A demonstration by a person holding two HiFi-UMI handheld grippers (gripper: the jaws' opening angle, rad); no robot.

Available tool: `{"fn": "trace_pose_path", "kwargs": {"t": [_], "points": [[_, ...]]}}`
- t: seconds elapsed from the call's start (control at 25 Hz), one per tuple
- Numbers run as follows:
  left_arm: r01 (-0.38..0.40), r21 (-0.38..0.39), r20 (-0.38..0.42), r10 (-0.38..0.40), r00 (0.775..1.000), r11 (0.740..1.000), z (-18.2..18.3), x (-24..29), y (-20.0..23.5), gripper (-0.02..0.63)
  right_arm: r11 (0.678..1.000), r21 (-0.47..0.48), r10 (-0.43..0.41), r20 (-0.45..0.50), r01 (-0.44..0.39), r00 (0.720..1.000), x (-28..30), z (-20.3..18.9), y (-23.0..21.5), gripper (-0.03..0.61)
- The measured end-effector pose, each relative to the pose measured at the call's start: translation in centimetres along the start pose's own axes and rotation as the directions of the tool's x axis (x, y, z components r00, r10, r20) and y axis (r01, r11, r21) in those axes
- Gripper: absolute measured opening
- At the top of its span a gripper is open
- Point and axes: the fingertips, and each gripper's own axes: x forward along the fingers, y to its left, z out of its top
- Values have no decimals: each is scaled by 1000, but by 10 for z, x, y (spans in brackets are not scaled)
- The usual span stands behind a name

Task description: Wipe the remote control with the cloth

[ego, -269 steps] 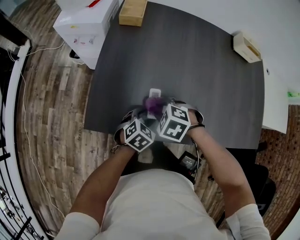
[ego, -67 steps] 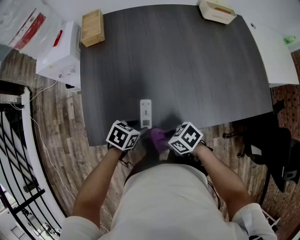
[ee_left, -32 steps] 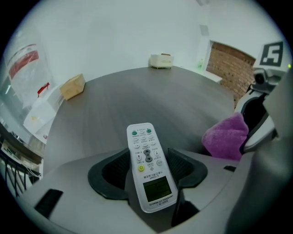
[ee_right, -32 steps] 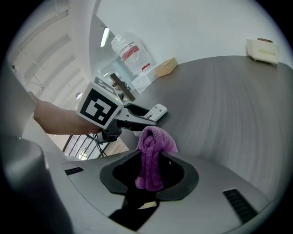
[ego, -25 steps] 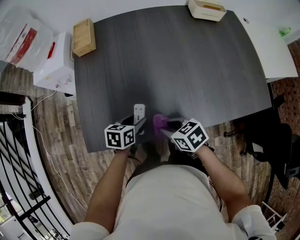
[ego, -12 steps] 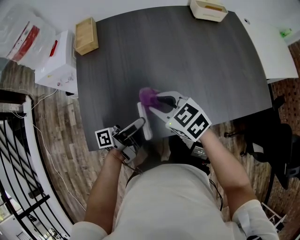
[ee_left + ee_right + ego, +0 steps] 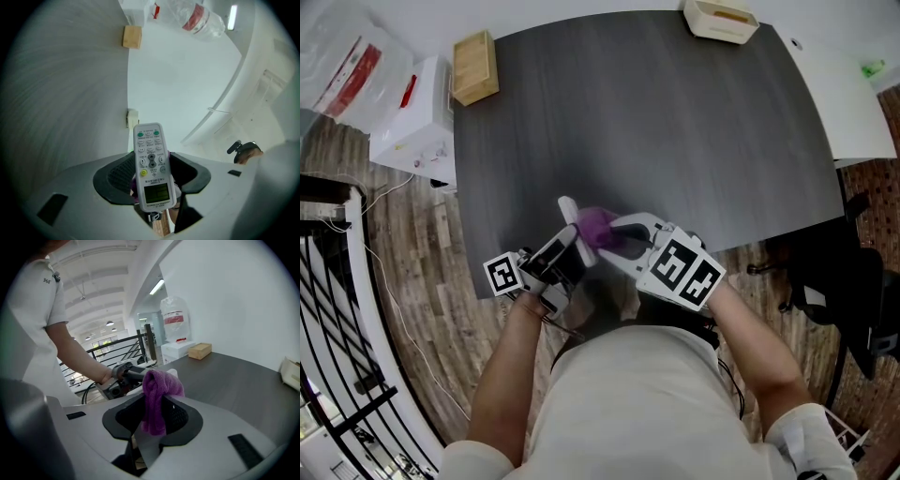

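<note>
- A wooden box sits on the far left corner of the dark table. What is in it cannot be told.
- A cream tray stands at the table's far edge, its contents unclear.
- Off the table's left side are a white carton with a red mark and a clear bag with a red label. The writing is unreadable.
- The left gripper clasps the remote control by its 2 long sides above the table's near edge, and its jaws have just been closing a little. The buttons and screen face the camera, with print too small to read.
- The right gripper pinches the purple cloth, which touches the remote.
</note>
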Motion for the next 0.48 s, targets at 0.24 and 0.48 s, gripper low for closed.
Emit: {"fn": "trace_pose_path", "kwargs": {"t": [0.24, 0.48], "points": [[-71, 16, -10, 72, 997, 997, 8, -2, 13, 230, 999, 33, 36, -7, -35, 999, -4, -14, 24, 112], [-139, 34, -14, 140, 990, 990, 18, -3, 25, 230, 988, 52, 149, -13, -148, 989, -7, -22, 55, 112]]}}
